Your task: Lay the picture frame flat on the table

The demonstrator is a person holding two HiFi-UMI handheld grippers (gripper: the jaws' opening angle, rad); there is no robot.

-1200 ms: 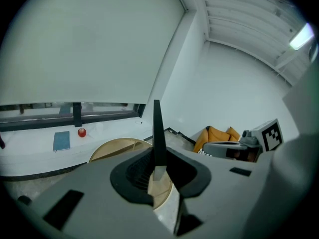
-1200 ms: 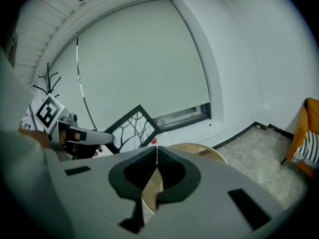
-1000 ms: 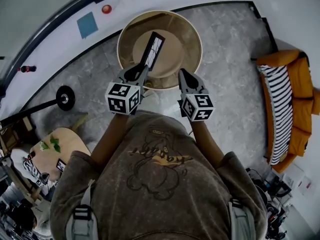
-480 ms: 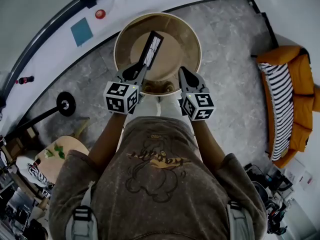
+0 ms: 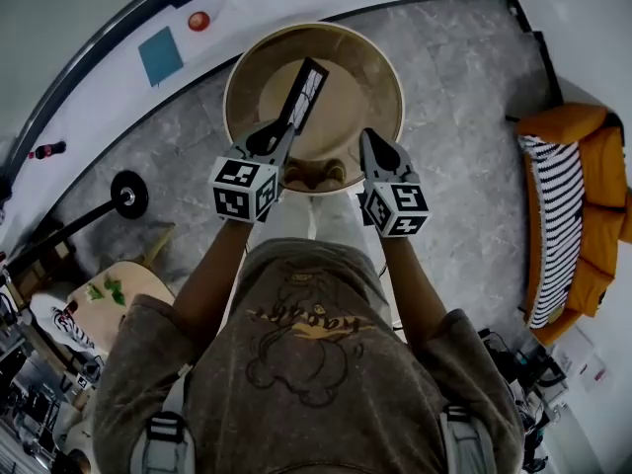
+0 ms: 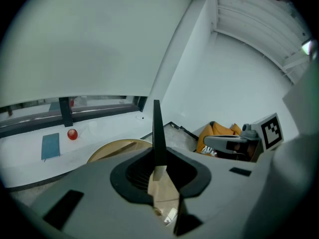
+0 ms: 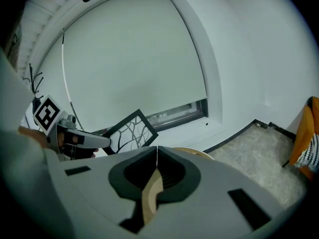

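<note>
The picture frame (image 5: 304,94) is black with a branch pattern. It stands on edge, tilted, over the round wooden table (image 5: 385,77). My left gripper (image 5: 281,134) is shut on its lower near corner. In the left gripper view the frame (image 6: 157,128) shows edge-on as a thin dark blade between the pads. My right gripper (image 5: 370,144) hovers at the table's near rim, to the right of the frame, shut and holding nothing. In the right gripper view the frame's face (image 7: 130,132) shows, with the left gripper (image 7: 84,141) clamped on it.
An orange sofa (image 5: 578,215) with a striped cushion stands at the right. A black round stand base (image 5: 129,194) and a small wooden table (image 5: 109,289) are on the floor at the left. A red ball (image 5: 198,21) and a blue square (image 5: 159,55) lie on the white ledge behind the table.
The head view has shifted a little. Both grippers and the frame keep the same places over the table.
</note>
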